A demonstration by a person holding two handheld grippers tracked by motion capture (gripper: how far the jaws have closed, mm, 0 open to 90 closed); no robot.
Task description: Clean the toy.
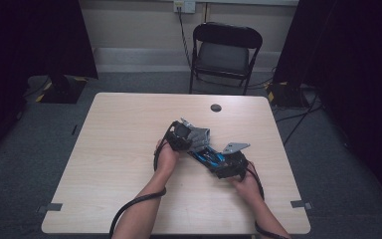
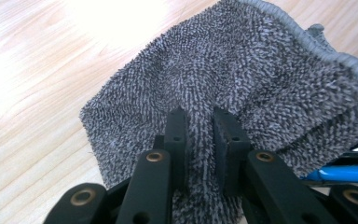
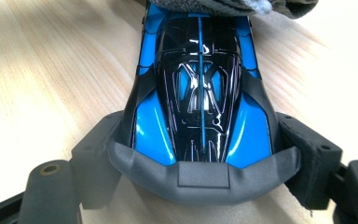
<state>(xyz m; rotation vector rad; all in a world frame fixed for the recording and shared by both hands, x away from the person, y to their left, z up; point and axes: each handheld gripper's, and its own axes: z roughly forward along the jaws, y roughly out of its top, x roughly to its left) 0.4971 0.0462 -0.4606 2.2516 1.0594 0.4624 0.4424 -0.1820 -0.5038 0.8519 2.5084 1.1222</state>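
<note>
1. A pale wood bench carries the work near its middle, with one round dark grommet set in the far side and two grey tape strips, one near each front corner.
2. Beyond the bench stands one black folding chair against the wall, with cables trailing on the grey floor to its right.
3. The left claw reaches in from the person's left hand, forearm angled up from the bottom edge; its jaws are pinched narrow on a fold of the one grey terry cloth.
4. The cloth drapes over the far end of the one blue and black toy car, covering that end; the rest of the cloth spreads on the bench.
5. The right claw comes from the right hand, jaws wide and gripping the car's near end across its sides, with the car lying flat on the bench between the two claws.
</note>
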